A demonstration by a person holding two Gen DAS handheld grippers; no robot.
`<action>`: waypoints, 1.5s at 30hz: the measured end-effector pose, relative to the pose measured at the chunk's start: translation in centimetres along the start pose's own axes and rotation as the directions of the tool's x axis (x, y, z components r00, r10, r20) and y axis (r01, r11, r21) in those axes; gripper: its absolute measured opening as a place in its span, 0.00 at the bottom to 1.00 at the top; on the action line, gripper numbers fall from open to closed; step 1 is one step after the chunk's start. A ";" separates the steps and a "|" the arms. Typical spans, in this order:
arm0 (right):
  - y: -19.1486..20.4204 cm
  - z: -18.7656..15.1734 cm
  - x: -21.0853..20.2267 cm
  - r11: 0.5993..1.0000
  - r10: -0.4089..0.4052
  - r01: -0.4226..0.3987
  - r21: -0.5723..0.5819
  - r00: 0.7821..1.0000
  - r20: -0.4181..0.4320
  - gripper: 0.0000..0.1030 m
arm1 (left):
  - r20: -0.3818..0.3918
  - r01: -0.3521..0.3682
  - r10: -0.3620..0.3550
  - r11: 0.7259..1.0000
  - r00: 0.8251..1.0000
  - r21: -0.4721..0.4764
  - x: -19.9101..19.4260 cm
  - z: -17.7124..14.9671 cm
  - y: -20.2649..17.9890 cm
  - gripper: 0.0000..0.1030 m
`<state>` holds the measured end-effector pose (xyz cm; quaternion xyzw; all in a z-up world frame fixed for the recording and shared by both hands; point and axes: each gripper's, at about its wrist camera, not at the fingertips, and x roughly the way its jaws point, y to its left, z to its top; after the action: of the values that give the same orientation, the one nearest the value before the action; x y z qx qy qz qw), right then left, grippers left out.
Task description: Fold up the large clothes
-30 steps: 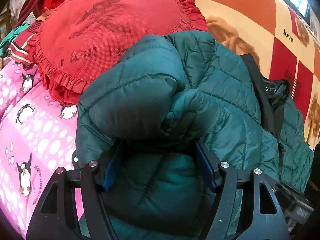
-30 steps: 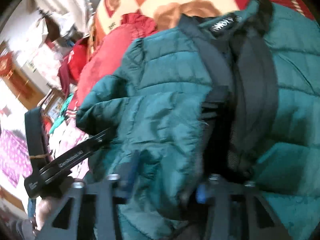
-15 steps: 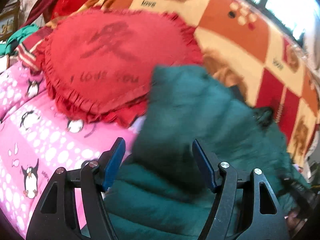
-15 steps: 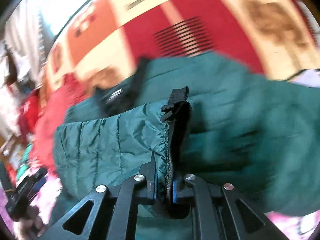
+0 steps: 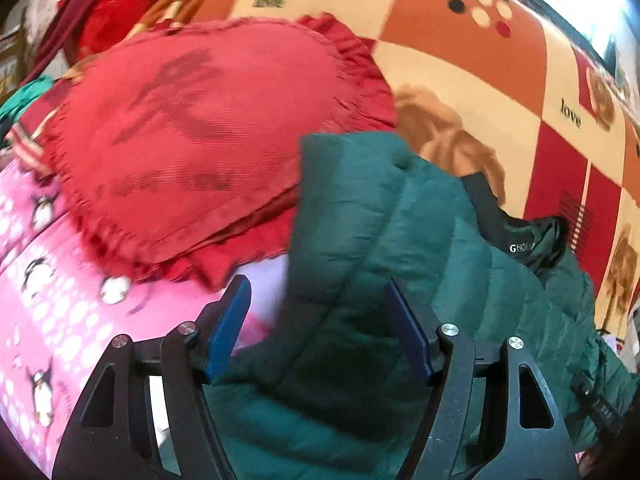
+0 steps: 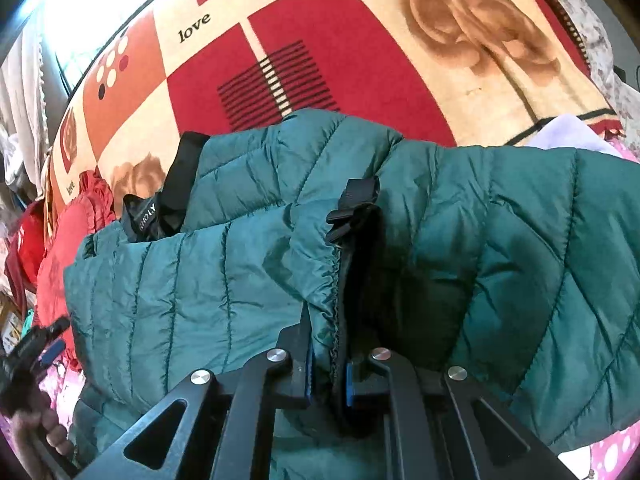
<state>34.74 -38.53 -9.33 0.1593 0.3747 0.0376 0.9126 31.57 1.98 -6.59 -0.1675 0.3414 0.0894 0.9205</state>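
Currently the green puffer jacket (image 6: 460, 208) lies across the patterned blanket (image 6: 360, 40), its long axis running crosswise ahead of both fingertips. The right gripper (image 6: 329, 372) is clenched on the gathered cuff (image 6: 334, 280). The left gripper (image 5: 320, 332) stands released, quilting between its fingers but ungripped.

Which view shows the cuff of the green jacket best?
The right wrist view: the cuff sits sharp in the centre, pinched by the right gripper. The left wrist view shows only the jacket's quilted body and collar, no cuff.
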 end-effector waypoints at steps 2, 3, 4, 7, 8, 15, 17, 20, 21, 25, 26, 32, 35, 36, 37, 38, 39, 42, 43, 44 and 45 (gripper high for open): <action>0.0 -0.2 0.2 1.000 0.003 -0.003 -0.012 1.000 0.000 0.09 | -0.020 -0.028 0.029 0.998 0.999 0.053 1.5 -0.3 -0.5 0.67; -0.1 -0.2 0.4 1.000 0.020 -0.020 -0.003 1.000 -0.010 0.13 | -0.043 -0.032 0.035 0.997 0.998 0.063 2.3 -0.8 -0.4 0.67; -0.4 -0.1 0.4 0.998 0.058 -0.057 0.027 0.998 -0.018 0.14 | -0.075 -0.025 0.030 0.998 0.997 0.064 3.1 -0.9 -0.2 0.68; -1.5 0.4 -0.7 0.989 0.110 -0.111 0.097 0.994 0.008 0.16 | -0.103 0.002 0.000 1.000 0.995 0.024 3.8 -0.7 0.8 0.68; -1.5 0.6 -1.1 0.989 0.110 -0.111 0.102 0.994 0.018 0.16 | -0.101 0.006 -0.003 1.000 0.995 0.025 3.7 -0.7 0.8 0.67; 3.7 1.2 -5.6 0.988 -0.128 0.139 -0.070 0.981 0.146 0.48 | -0.006 0.023 -0.023 0.998 1.000 0.063 0.3 -0.6 1.6 0.67; 3.8 1.2 -5.8 0.980 -0.178 0.190 -0.057 0.969 0.169 0.59 | -0.016 0.020 -0.019 0.999 1.000 0.049 0.4 -0.6 2.3 0.67; 2.5 1.0 -6.3 0.952 -0.305 0.307 0.020 0.932 0.195 0.59 | -0.065 -0.003 0.006 0.999 0.998 0.040 1.5 -0.8 2.5 0.67; 2.3 0.9 -6.7 0.958 -0.286 0.284 0.037 0.937 0.200 0.59 | -0.076 -0.004 0.007 0.999 0.997 0.037 1.8 -0.9 2.2 0.67; 4.9 -0.6 -5.6 0.994 -0.100 0.102 -0.044 0.994 0.044 0.58 | -0.081 -0.026 0.024 0.999 0.996 -0.021 1.1 -1.1 2.7 0.67; 6.2 -1.2 -5.0 0.992 -0.091 0.091 -0.083 0.996 0.003 0.58 | -0.101 -0.010 0.006 0.999 0.995 -0.039 0.9 -1.3 3.0 0.67; 8.2 -4.7 1.9 0.976 -0.164 0.122 -0.182 0.958 -0.237 0.58 | -0.193 -0.024 0.016 0.999 0.981 -0.036 2.4 -2.7 3.5 0.70; 6.4 -4.0 4.2 0.987 -0.133 0.101 -0.129 0.953 -0.273 0.58 | -0.224 0.001 -0.007 1.000 0.975 -0.028 3.3 -3.0 3.4 0.76; 6.0 -3.5 4.5 0.987 -0.134 0.105 -0.122 0.955 -0.263 0.58 | -0.226 0.012 -0.019 0.999 0.974 -0.031 3.3 -2.9 3.3 0.76; 5.9 -3.3 4.8 0.987 -0.135 0.107 -0.119 0.956 -0.260 0.58 | -0.225 0.035 -0.042 0.999 0.974 -0.036 3.2 -2.8 3.4 0.76; 5.7 -3.1 5.0 0.986 -0.140 0.111 -0.124 0.957 -0.252 0.58 | -0.218 0.050 -0.058 0.998 0.974 -0.042 3.0 -2.6 3.4 0.76; 5.7 -2.9 5.1 0.983 -0.153 0.122 -0.139 0.960 -0.236 0.57 | -0.195 0.067 -0.077 0.996 0.978 -0.058 2.4 -2.4 3.7 0.76; 6.0 -3.0 4.9 0.978 -0.165 0.130 -0.163 0.960 -0.227 0.58 | -0.103 0.029 -0.038 0.996 0.994 -0.082 0.6 -1.5 4.5 0.76; 6.3 -3.0 4.7 0.976 -0.163 0.121 -0.182 0.958 -0.236 0.58 | -0.075 0.016 -0.022 0.996 0.997 -0.083 0.2 -1.2 4.8 0.76; 6.7 -3.0 4.3 0.975 -0.160 0.116 -0.187 0.956 -0.244 0.58 | -0.042 0.003 -0.006 0.997 0.999 -0.082 -0.3 -1.0 4.9 0.76; 7.0 -2.7 3.4 0.979 -0.147 0.106 -0.174 0.958 -0.244 0.58 | -0.030 -0.002 -0.001 0.997 1.000 -0.077 -0.5 -1.0 4.9 0.76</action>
<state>35.65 -30.59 -11.19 0.0555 0.4945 0.0287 0.8669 29.25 6.11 -8.18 -0.2043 0.3514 0.1003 0.9081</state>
